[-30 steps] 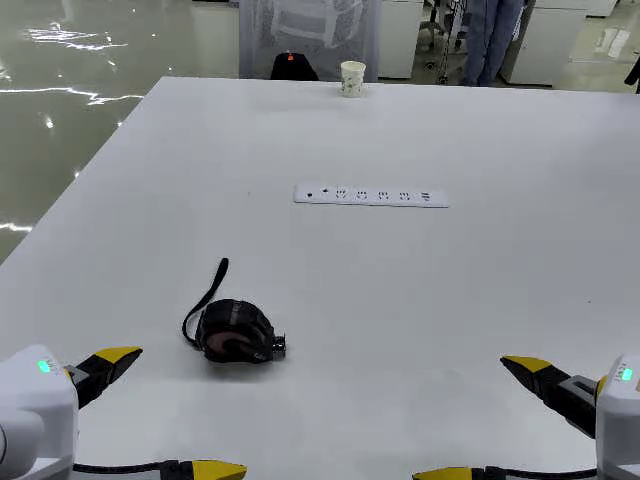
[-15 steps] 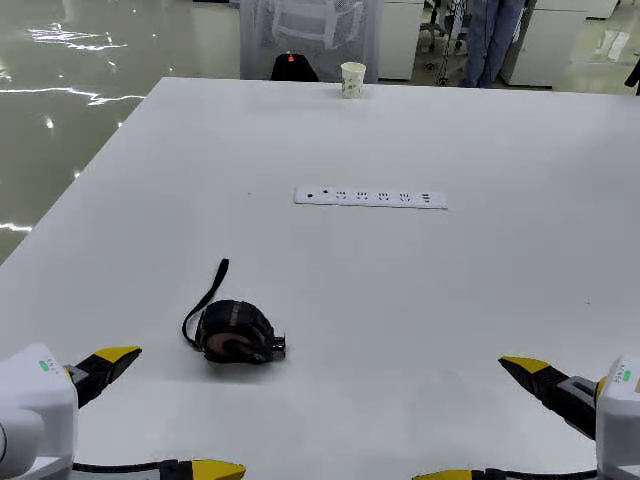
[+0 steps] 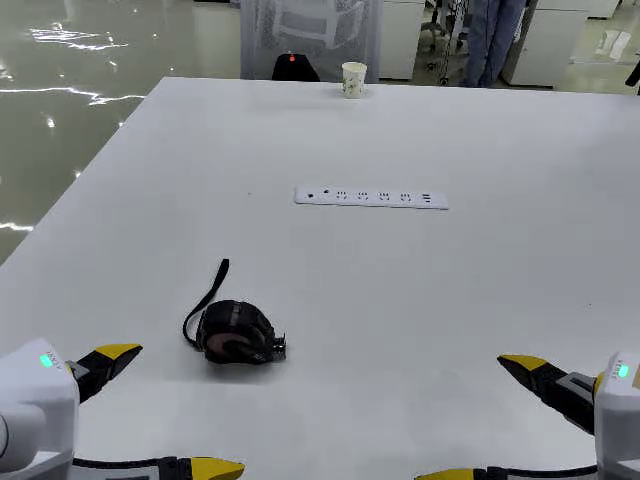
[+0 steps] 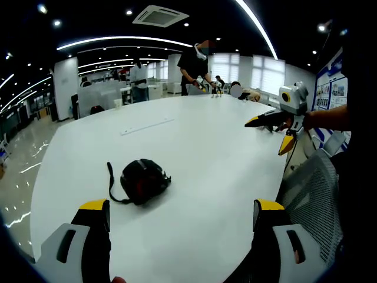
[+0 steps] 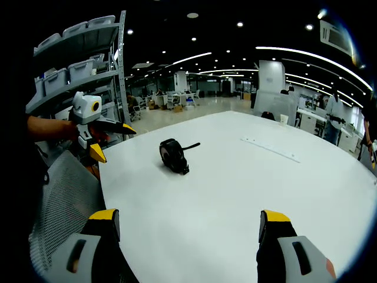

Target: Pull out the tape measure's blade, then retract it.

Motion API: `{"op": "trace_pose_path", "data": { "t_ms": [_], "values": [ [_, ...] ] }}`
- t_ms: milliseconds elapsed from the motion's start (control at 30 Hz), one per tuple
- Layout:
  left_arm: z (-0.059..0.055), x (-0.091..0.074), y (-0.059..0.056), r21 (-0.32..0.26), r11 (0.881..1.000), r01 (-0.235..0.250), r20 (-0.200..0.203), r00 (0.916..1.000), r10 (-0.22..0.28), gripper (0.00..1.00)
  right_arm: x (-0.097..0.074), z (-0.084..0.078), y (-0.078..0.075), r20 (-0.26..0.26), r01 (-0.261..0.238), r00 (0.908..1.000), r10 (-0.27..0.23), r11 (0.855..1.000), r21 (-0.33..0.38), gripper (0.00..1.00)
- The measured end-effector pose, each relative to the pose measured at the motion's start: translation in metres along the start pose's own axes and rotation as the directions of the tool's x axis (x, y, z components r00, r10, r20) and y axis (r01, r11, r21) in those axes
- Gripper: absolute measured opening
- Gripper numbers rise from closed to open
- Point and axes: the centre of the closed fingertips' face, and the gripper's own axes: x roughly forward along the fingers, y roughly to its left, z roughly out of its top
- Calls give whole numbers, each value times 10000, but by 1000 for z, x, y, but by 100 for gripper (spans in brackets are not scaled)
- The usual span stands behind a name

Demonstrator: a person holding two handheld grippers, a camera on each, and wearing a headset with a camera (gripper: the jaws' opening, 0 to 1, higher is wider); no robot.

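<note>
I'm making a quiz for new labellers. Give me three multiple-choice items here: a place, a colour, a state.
1. Where does the tape measure lie? A. on the table, nearer the left gripper than the right gripper; B. on the floor; C. in the right gripper's jaws.
2. What colour are the jaw tips? A. red; B. yellow; C. green.
3. How do the grippers stand? A. both shut; B. one shut on the tape measure; C. both open, empty.
Answers: 1 A, it lies lower left in the head view; 2 B, yellow in all views; 3 C, jaws wide apart, nothing between.
</note>
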Motion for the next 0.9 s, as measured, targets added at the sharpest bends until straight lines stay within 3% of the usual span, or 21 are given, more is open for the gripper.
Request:
{"op": "trace_pose_path", "data": {
  "t_ms": [900],
  "values": [
    [2,11,14,218,9993,304,-256,9992,-299,99,20,2,-13,-570,-1004,9937,968,9930,-629,97]
  ]
}}
